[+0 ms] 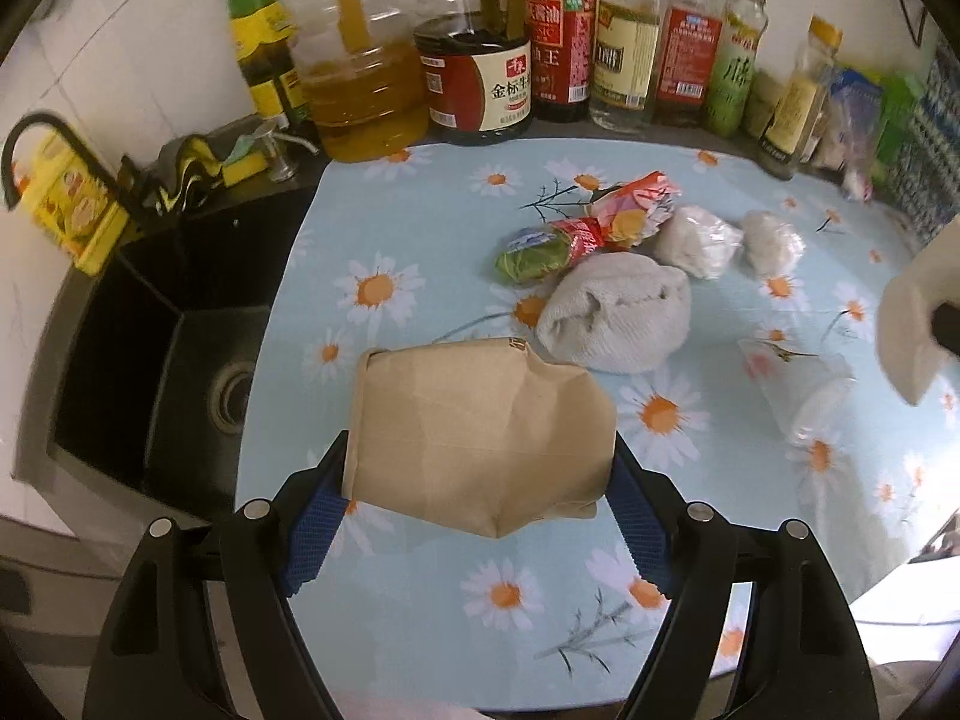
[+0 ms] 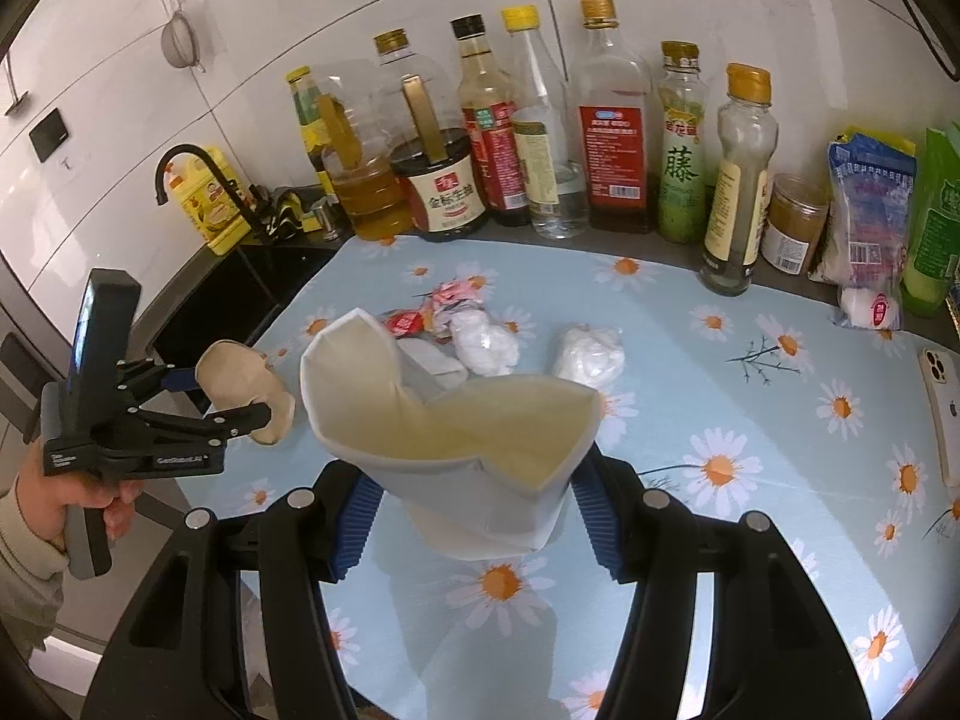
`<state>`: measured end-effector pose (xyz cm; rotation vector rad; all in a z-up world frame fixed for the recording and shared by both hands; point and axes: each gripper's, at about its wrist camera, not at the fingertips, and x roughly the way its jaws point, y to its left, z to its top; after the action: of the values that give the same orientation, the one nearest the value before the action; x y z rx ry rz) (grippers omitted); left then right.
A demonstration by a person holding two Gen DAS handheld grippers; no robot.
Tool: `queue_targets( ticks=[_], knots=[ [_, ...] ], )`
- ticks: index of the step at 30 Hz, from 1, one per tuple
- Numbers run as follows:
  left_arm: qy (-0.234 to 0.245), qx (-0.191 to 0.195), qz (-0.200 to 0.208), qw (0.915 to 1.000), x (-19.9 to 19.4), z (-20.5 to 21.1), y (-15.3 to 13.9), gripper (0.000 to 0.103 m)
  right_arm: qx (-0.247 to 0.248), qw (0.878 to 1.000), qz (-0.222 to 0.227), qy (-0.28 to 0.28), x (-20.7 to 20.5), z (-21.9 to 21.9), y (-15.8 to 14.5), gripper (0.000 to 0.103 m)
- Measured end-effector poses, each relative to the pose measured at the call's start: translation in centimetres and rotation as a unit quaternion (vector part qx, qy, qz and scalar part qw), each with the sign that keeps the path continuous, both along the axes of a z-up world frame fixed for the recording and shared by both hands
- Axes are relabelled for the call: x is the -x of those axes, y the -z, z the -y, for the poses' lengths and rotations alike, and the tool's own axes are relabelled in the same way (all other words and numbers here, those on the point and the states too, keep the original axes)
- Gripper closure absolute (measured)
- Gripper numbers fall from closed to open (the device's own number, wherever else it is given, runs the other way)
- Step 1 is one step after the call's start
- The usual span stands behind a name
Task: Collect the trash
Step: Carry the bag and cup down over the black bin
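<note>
1. My left hand-held gripper (image 1: 480, 516) is clamped on a crumpled brown paper bag (image 1: 480, 438), both blue pads pressing its sides; it fills the lower middle of the left wrist view, held above the surface (image 1: 420, 630) with its daisy-print cloth.
2. My right hand-held gripper (image 2: 474, 516) is closed on a white paper bag (image 2: 456, 438) at the centre of the right wrist view. Its mouth gapes toward the camera, and the cream lining I can see inside holds nothing visible; the bottom is hidden from me.
3. In the right wrist view my left hand (image 2: 90, 498) shows at the left edge, with the brown bag at its gripper's tips, just left of the white bag's mouth.
4. Loose trash lies on the cloth in the middle of the left wrist view: a red and green crumpled wrapper (image 1: 576, 228), two wads of white paper (image 1: 696, 240), a bundled grey-white cloth (image 1: 618, 318) and, to the right, a clear plastic cup (image 1: 804, 390) lying on its side, with nothing visible inside.
5. Across the top stands a row of bottles (image 1: 624, 42); the big clear jug (image 1: 360, 90) is about a third full of yellow oil, and the dark jar (image 1: 474, 78) beside it is nearly full.
6. A black sink (image 1: 180, 360) sits at the left, its basin bare down to the drain.
</note>
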<state>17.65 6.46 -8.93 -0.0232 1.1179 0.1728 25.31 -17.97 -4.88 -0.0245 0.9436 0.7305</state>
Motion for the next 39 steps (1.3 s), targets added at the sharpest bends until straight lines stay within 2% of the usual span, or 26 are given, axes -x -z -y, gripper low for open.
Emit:
queue_targets(
  ticks=[12, 22, 28, 39],
  knots=[
    [-0.037, 0.068, 0.042, 0.9961, 6.8, -1.4, -1.2, 0.026, 0.006, 1.000, -0.012, -0.022, 4.5, -2.8, 0.4, 0.044],
    [-0.072, 0.116, 0.079, 0.9875, 13.4, -2.3, -1.4, 0.026, 0.013, 0.998, -0.015, -0.051, 8.9, -5.8, 0.2, 0.044],
    [-0.084, 0.136, 0.085, 0.9835, 16.7, -3.1, -1.3, 0.026, 0.020, 0.997, -0.020, -0.065, 11.6, -7.3, 0.4, 0.044],
    [-0.087, 0.164, 0.063, 0.9806, 21.1, -3.8, 0.7, 0.026, 0.027, 0.994, -0.045, -0.091, 16.8, -10.1, 1.8, 0.044]
  ],
)
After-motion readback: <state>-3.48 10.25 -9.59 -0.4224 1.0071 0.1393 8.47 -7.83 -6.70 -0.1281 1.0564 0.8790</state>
